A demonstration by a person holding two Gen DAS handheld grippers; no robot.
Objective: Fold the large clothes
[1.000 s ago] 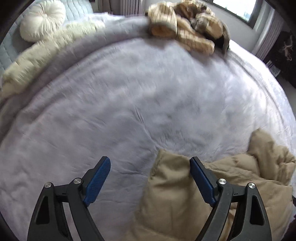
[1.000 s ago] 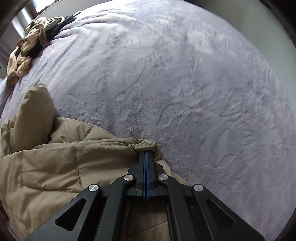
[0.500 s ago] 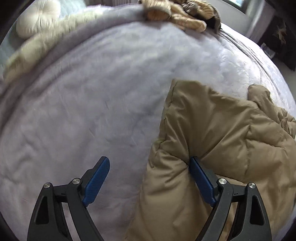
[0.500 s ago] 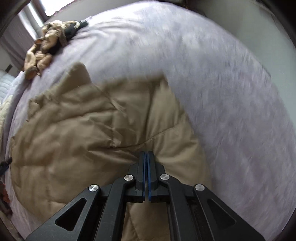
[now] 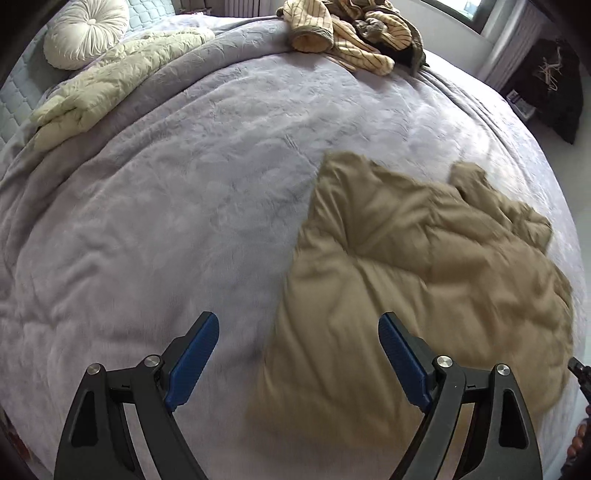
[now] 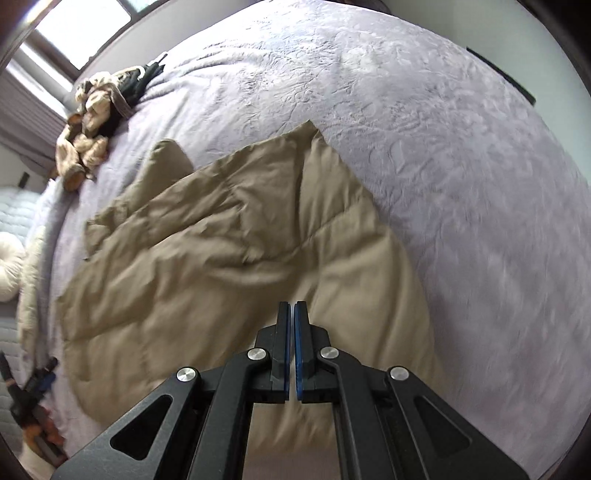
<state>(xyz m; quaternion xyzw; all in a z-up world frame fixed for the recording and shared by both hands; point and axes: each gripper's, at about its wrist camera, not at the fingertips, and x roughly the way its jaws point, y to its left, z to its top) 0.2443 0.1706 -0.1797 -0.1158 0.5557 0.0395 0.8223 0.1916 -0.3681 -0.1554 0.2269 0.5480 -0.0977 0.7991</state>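
Jaws wide on left gripper point(image 5: 297, 354), right gripper point(image 6: 291, 325) closed, both angled down over tan jacket point(image 5: 424, 266)

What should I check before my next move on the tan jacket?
1. Left gripper open, nothing between its fingers: ok.
2. Right gripper shut: ok. Pinching fabric: cannot tell.
3. Tan jacket lying smooth: not ok, wrinkled, with its far edge bunched.
4. Bare grey blanket beside the jacket for folding: ok.
5. Striped clothes pile apart from the jacket: ok.
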